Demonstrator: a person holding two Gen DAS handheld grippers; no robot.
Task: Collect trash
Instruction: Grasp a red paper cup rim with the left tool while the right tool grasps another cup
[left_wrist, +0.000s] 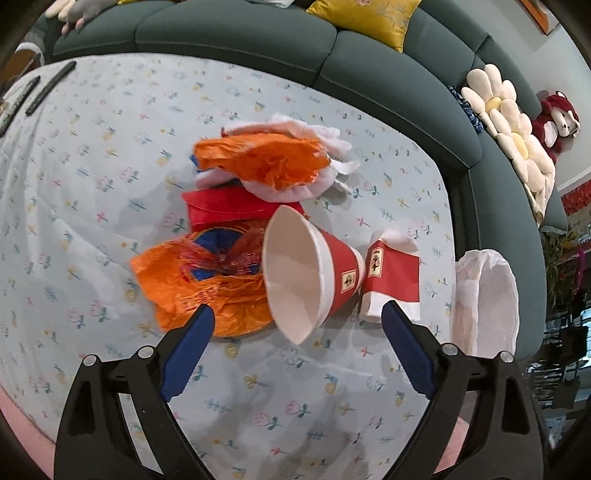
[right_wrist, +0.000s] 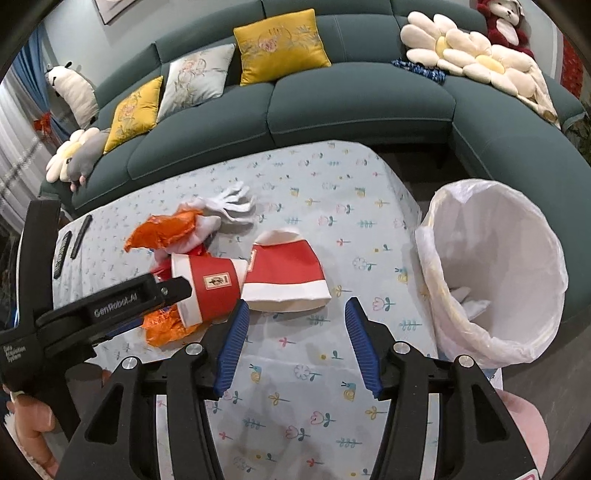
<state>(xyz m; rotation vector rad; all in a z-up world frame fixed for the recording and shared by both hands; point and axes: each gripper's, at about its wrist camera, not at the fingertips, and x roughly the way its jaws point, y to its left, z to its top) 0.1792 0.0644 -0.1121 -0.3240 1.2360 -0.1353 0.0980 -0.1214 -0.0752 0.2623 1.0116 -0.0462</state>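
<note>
A pile of trash lies on the flowered tablecloth. A red paper cup (left_wrist: 314, 273) lies on its side, mouth toward me, between the open fingers of my left gripper (left_wrist: 297, 314). A flattened red cup (left_wrist: 393, 278) lies to its right. Orange wrappers (left_wrist: 207, 284) and white tissue (left_wrist: 310, 136) lie behind and left. In the right wrist view my right gripper (right_wrist: 297, 308) is open and empty just in front of the flattened cup (right_wrist: 286, 271). The upright-print cup (right_wrist: 210, 286) and the left gripper's black body (right_wrist: 122, 299) are at left. A bin with a white bag (right_wrist: 495, 266) stands at the table's right edge.
A dark green sofa (right_wrist: 332, 107) with yellow and grey cushions curves behind the table. Two dark remotes (right_wrist: 68, 245) lie at the table's far left. Plush flower cushions (right_wrist: 461, 55) rest on the sofa's right part. The bin also shows in the left wrist view (left_wrist: 487, 302).
</note>
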